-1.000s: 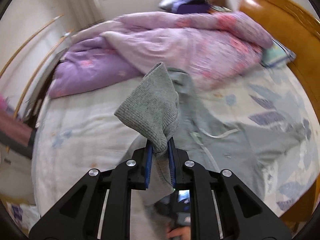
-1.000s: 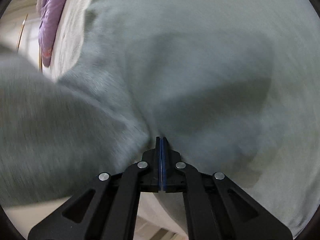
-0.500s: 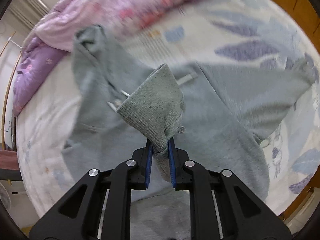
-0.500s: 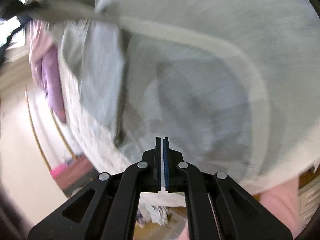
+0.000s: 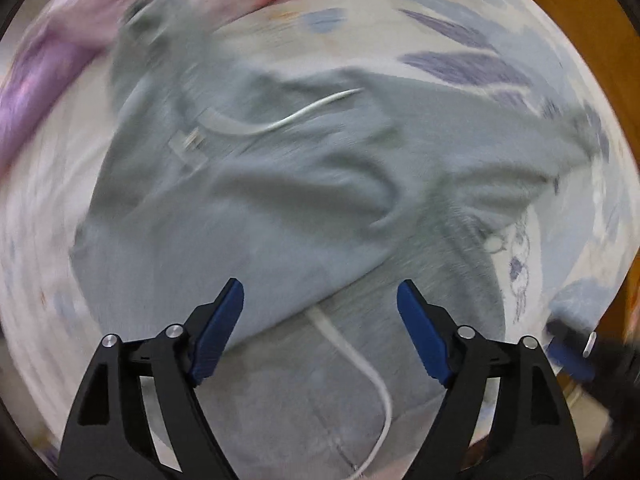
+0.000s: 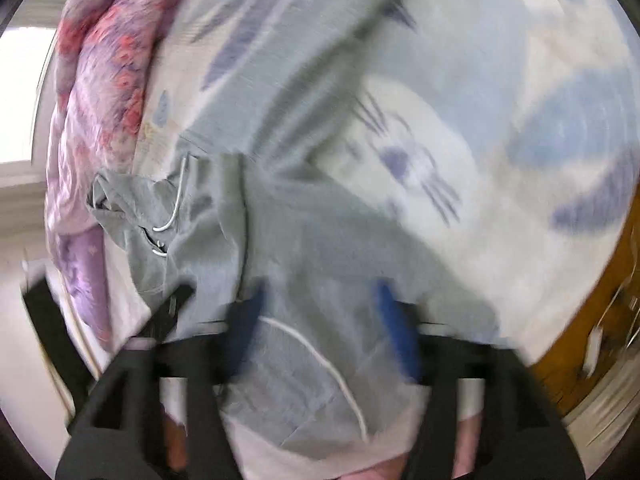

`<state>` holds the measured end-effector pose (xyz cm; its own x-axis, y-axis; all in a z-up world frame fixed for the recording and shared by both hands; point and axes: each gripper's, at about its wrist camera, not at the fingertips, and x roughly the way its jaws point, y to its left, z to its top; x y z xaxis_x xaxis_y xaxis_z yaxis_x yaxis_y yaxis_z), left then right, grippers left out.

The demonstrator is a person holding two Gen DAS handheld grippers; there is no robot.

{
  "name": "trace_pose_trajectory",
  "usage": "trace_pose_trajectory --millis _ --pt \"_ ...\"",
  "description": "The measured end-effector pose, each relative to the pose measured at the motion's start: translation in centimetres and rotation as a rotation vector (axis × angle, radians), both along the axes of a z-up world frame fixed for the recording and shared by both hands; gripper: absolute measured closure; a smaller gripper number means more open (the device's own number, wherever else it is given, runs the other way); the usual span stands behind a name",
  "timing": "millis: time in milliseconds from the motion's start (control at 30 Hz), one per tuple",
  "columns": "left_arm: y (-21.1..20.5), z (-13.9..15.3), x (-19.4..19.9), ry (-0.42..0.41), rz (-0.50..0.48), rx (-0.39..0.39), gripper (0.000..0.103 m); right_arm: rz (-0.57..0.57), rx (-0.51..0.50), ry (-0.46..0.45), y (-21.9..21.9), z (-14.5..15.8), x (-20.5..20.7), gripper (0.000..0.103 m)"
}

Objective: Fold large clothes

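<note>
A large grey hoodie lies spread on the bed, partly folded over itself, with white drawstrings on top. My left gripper points down just above its lower part; its jaws are opening and nothing is pinched between the blue pads. In the blurred right wrist view my right gripper hovers over the hoodie; its jaws are opening too, with cloth below them but none gripped. One blue pad of the right gripper shows at the left wrist view's right edge.
A patterned pale sheet covers the bed. A purple and pink quilt is bunched along the far side, also the quilt at the left in the right wrist view. The wooden bed frame borders the right.
My left gripper sank towards the bed and let go of the grey knit cuff it held. My right gripper opened and drew back from the cloth, so the bed now shows.
</note>
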<state>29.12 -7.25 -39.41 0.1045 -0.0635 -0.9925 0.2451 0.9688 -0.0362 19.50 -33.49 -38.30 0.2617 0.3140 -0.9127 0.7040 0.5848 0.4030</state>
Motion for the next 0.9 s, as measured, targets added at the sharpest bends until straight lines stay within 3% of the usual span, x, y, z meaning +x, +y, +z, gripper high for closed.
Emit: trace_pose_trajectory --millis 100,167,233,400,433,500,533,567,600,633,667,800,900 --pt "6.5 -1.0 -0.6 0.065 0.216 -0.022 0.023 0.087 -0.019 0.007 1.3 -1.6 3.6 0.035" --pt "11.5 -2.4 -1.3 0.095 0.39 0.058 0.023 0.135 -0.022 0.023 2.2 -3.1 5.8 0.035" --pt "15.1 -3.9 -2.0 0.138 0.516 0.068 0.023 0.161 -0.042 0.037 3.0 -3.4 7.4 0.035" --pt "22.4 -8.1 -4.1 0.262 0.874 -0.114 0.023 0.183 -0.04 0.054 4.9 -6.4 12.0 0.035" --pt "23.3 -8.8 -4.4 0.27 0.927 -0.128 0.025 0.158 -0.036 0.047 4.9 -7.1 12.6 0.035" --pt "25.2 -9.7 -4.8 0.245 1.028 -0.129 0.054 0.122 -0.029 0.061 5.1 -8.4 14.0 0.035" --pt "26.0 -9.7 -4.9 0.219 1.066 -0.114 0.08 0.109 -0.024 0.078 5.2 -8.9 14.4 0.036" --pt "26.7 -9.8 -4.9 0.201 1.095 -0.097 0.093 0.096 -0.028 0.092 5.2 -9.2 14.6 0.039" --pt "27.6 -10.0 -4.7 0.203 1.121 -0.118 0.094 0.082 -0.041 0.107 5.3 -9.3 14.7 0.043" --pt "28.1 -10.0 -4.7 0.207 1.136 -0.132 0.098 0.086 -0.04 0.098 5.4 -9.1 14.8 0.058" --pt "28.6 -9.7 -4.7 0.201 1.156 -0.135 0.098 0.101 -0.014 0.071 5.6 -8.9 14.9 0.088" --pt "30.7 -6.3 -5.1 0.11 1.159 -0.094 0.099 0.161 0.01 0.008 6.9 -6.9 13.8 0.089" --pt "30.9 -6.7 -5.6 0.123 1.123 -0.111 0.098 0.191 -0.07 0.062 7.4 -7.8 12.2 0.089"
